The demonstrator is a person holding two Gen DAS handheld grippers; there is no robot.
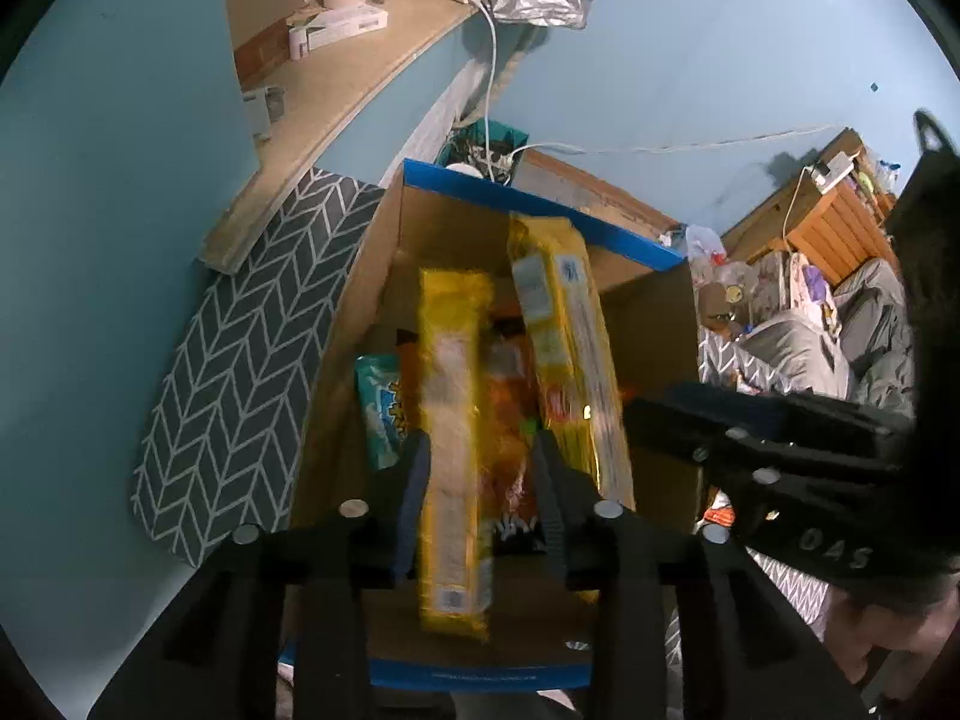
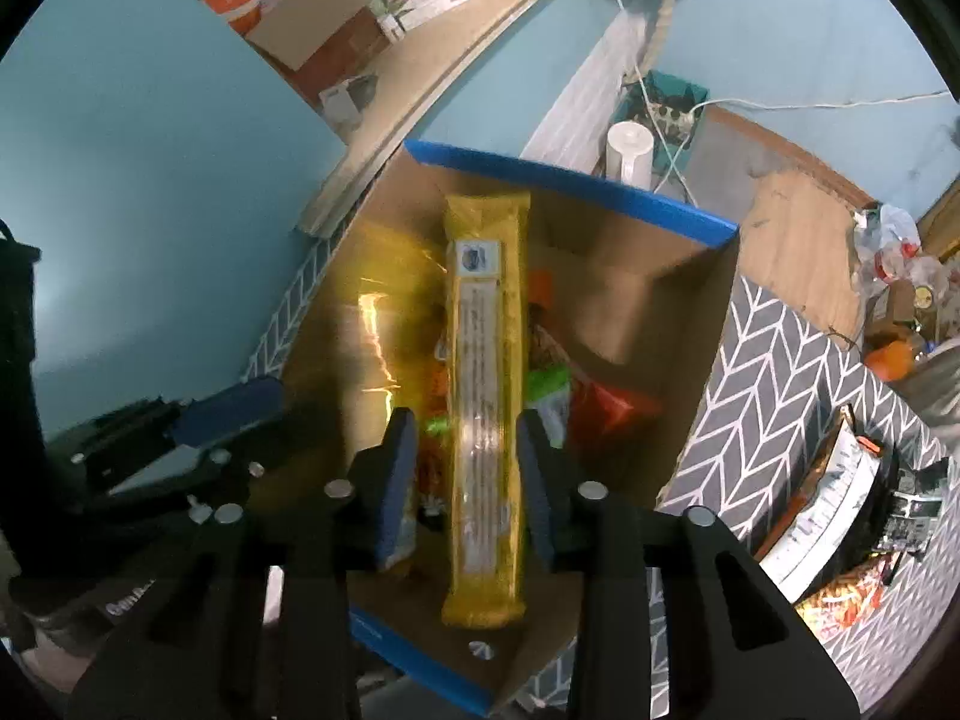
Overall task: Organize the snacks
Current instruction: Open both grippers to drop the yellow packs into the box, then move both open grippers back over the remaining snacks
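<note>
Two yellow packs stand over the cardboard box [image 1: 360, 324], one between each claw's pads. Left gripper [image 1: 480, 504]: pack [image 1: 453, 420] sits against the left pad, clear gap on the right, so released. Right gripper [image 2: 465, 480]: pack [image 2: 486, 408] centred mid-frame, pads seemingly just off it, likely released; blur hampers this.

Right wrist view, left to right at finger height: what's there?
Left gripper → right gripper's left pad → yellow packet between the pads → right pad → cardboard box wall → patterned cloth → snack bag.
</note>
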